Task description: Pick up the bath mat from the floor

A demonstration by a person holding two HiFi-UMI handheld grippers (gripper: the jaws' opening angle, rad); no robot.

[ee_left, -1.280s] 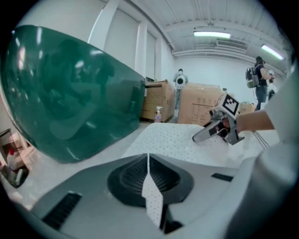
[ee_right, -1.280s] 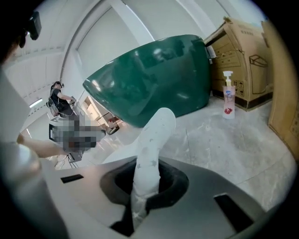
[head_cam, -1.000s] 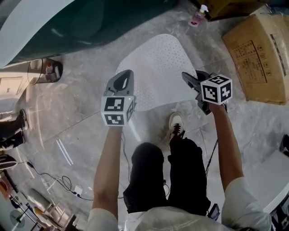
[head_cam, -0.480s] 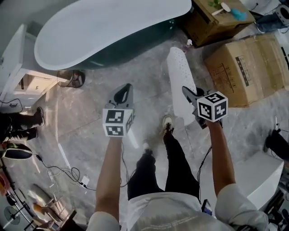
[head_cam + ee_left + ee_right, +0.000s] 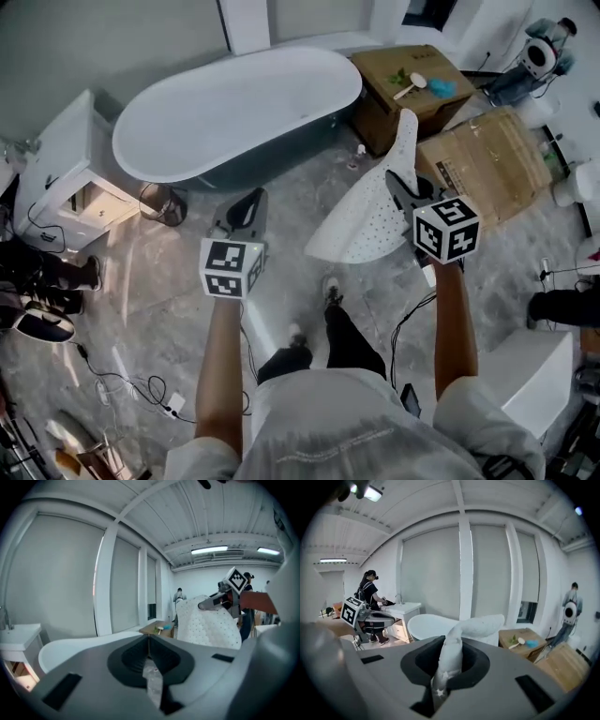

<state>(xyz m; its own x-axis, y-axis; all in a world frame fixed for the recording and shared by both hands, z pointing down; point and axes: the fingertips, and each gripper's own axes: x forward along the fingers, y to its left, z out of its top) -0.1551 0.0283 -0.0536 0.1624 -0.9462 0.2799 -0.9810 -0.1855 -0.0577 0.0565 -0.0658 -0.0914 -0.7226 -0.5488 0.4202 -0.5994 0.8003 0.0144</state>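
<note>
Bath mat [image 5: 368, 221] hangs clear of the floor [image 5: 169, 272], its edge pinched in the right gripper's [image 5: 398, 187] closed fingers. Its long axis slants from beyond them down to their left. The left gripper's [image 5: 246, 206] fingers are closed and empty.

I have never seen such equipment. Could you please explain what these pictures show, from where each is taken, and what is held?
There is no robot: a person holds a two-jaw tool in each hand. One picture comes from a camera on the person's head, looking steeply down. The other two come from cameras riding on the tools, looking along their jaws. The right tool is shut on a white dotted mat, which hangs above the grey floor. The left tool is shut and empty. Beyond them stand a bathtub and boxes.
</note>
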